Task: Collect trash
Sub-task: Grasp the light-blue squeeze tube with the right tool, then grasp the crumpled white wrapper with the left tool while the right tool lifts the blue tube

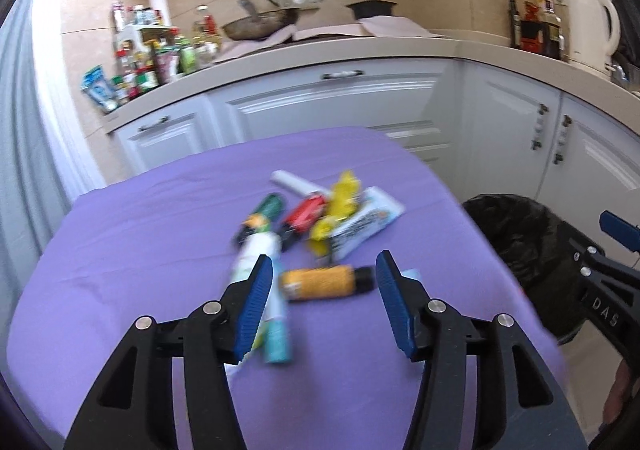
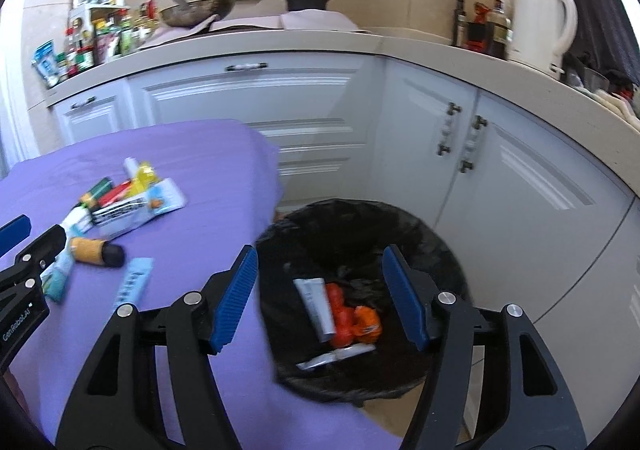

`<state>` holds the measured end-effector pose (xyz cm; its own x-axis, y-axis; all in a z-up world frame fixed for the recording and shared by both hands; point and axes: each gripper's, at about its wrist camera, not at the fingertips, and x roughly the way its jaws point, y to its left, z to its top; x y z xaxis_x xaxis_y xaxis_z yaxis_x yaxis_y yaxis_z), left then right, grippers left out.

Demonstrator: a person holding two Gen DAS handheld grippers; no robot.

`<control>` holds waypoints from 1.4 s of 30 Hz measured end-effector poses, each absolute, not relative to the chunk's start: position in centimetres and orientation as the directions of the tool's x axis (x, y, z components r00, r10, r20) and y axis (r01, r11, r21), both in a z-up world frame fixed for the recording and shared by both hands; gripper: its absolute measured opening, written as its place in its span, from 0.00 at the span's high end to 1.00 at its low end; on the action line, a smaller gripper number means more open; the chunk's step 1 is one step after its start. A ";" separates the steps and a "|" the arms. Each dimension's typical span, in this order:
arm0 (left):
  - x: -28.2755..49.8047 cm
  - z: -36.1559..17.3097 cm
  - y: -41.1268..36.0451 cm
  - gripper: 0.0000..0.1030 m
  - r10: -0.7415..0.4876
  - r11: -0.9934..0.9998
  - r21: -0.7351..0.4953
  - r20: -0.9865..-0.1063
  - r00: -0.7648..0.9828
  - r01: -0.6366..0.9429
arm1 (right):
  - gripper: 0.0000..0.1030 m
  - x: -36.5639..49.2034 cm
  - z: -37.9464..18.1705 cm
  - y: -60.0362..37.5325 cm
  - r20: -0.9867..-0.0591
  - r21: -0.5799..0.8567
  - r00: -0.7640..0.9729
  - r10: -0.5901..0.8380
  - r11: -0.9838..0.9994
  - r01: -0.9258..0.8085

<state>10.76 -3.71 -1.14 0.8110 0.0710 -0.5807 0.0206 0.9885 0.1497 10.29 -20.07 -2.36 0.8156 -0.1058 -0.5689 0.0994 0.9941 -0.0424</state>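
On the purple-clothed table lies a blurred pile of trash: a green tube, a red packet, a yellow packet and a white wrapper. Nearer lie an orange tube with a black cap, a white-green tube and a teal tube. My left gripper is open above the orange tube, holding nothing. My right gripper is open and empty over the black-lined bin. In the bin lie a white tube and orange-red pieces.
The bin stands on the floor off the table's right edge, before white cabinets. A light blue wrapper lies near that edge. The counter behind holds a kettle, bottles and a pan.
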 end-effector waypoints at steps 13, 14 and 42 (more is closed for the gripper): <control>8.6 -2.2 5.2 0.40 0.189 0.982 0.134 -0.609 0.770 -0.136 | 0.39 10.1 -3.1 -11.8 -0.605 -0.066 0.796 0.016 0.995 -0.070; 8.5 -2.3 5.8 0.39 0.194 0.981 0.128 -0.612 0.767 -0.146 | 0.39 10.2 -3.3 -11.2 -0.612 -0.069 0.791 0.023 0.994 -0.083; 7.4 -3.8 5.8 0.34 0.100 0.995 0.088 -0.654 0.750 -0.056 | 0.85 10.4 -5.5 -9.7 -0.693 -0.069 0.719 0.049 0.988 -0.135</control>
<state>7.45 5.80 -3.80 0.7498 0.0997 -0.6541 -0.0556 0.9946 0.0879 10.39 -9.71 -5.47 0.7190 0.0494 -0.6932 -0.1346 0.9885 -0.0692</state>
